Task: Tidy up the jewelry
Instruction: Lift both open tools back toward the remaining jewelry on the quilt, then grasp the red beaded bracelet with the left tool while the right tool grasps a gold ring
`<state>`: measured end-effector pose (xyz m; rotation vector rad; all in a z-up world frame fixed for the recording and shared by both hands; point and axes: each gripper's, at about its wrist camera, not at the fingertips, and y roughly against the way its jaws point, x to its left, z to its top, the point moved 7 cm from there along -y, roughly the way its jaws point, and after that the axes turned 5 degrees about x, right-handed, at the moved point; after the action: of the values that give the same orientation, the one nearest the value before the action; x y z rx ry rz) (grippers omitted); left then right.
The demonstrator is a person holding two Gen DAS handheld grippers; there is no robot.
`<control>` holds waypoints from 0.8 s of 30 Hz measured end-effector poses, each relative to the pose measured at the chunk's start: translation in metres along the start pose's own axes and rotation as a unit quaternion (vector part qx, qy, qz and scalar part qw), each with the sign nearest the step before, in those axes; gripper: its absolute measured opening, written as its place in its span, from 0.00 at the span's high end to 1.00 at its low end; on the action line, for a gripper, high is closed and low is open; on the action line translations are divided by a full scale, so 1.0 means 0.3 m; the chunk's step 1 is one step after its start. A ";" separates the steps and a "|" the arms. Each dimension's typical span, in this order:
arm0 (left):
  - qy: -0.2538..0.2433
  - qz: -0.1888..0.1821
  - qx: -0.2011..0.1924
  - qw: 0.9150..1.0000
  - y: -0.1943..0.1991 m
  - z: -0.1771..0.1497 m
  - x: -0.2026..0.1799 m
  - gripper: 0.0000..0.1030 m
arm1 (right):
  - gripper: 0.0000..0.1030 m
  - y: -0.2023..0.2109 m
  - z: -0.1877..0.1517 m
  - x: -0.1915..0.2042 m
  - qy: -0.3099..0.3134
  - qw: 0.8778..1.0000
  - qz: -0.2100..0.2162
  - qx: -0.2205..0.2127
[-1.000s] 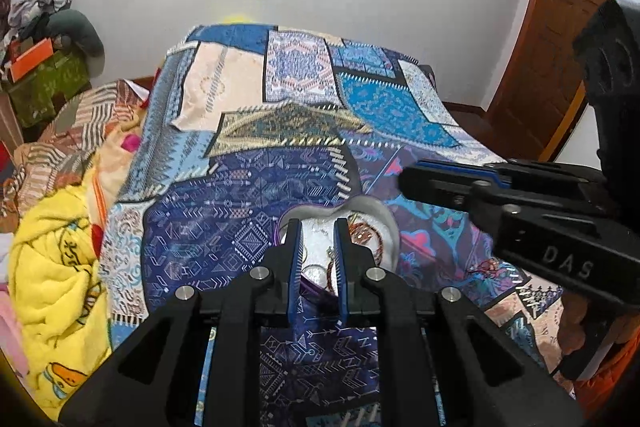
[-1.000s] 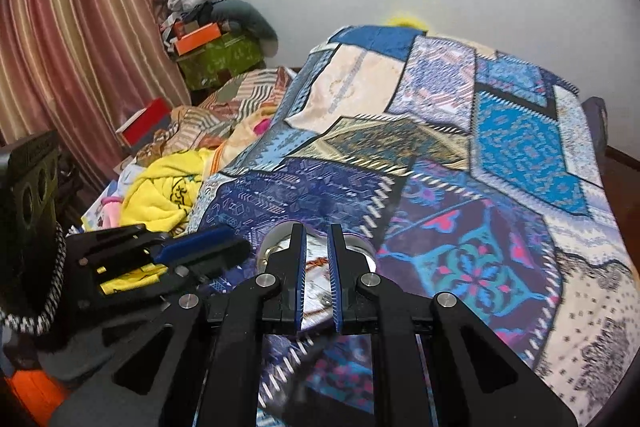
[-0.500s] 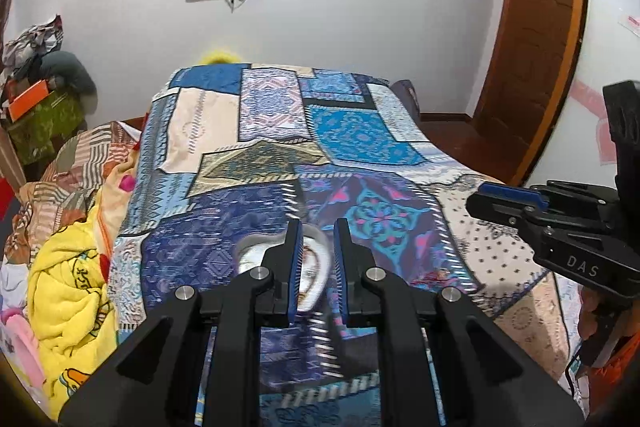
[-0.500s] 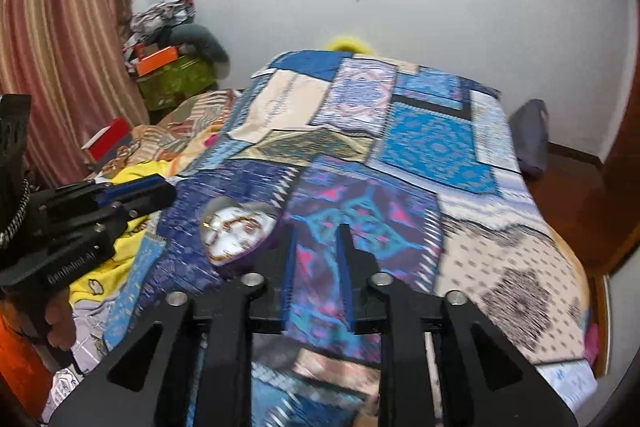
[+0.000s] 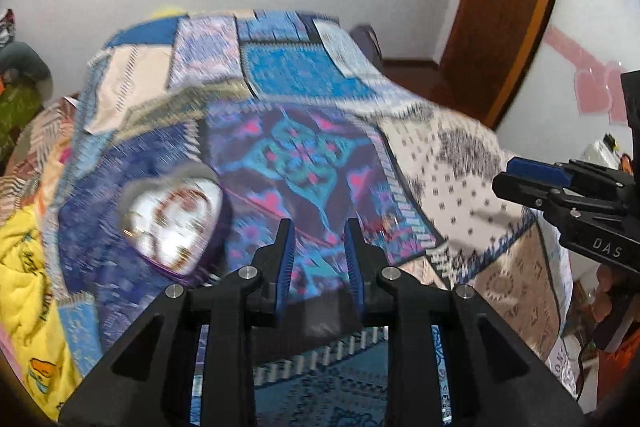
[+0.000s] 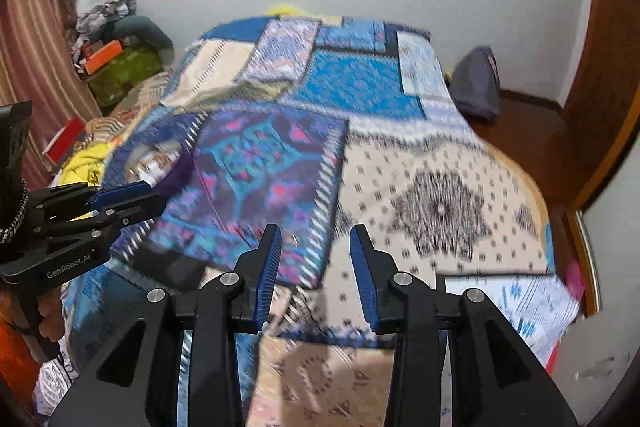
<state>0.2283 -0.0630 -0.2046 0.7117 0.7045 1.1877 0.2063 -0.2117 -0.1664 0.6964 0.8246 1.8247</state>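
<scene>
Both the left tongs (image 5: 318,247) and the right tongs (image 6: 314,259) hover over the patchwork-quilted bed (image 6: 440,163), their blue-padded jaws opening with nothing between them. The heart-shaped white dish of jewelry with a purple rim (image 5: 174,219) lies on the quilt, left of both. This looks like a pause between picks; next, one pair must swing back and pinch a single piece.

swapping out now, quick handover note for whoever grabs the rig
Left gripper: jaws opening, nothing between them.
Right gripper: jaws opening, nothing between them.
Heart-shaped purple jewelry box, white lined, lies open on the blue patchwork bedspread, left of both grippers; beaded pieces sit inside, blurred.
Done: cannot tell.
Left: check the box contents; no loose jewelry visible on the bedspread.
</scene>
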 end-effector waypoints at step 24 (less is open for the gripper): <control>-0.033 -0.053 0.098 0.993 -0.352 0.002 -0.149 0.80 | 0.68 -0.147 -0.090 -0.031 -0.007 0.998 0.030 0.063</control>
<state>0.2781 -0.1295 -0.2837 0.8627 0.8014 1.0031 0.2129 -0.2136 -0.2186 0.8222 0.9250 1.8297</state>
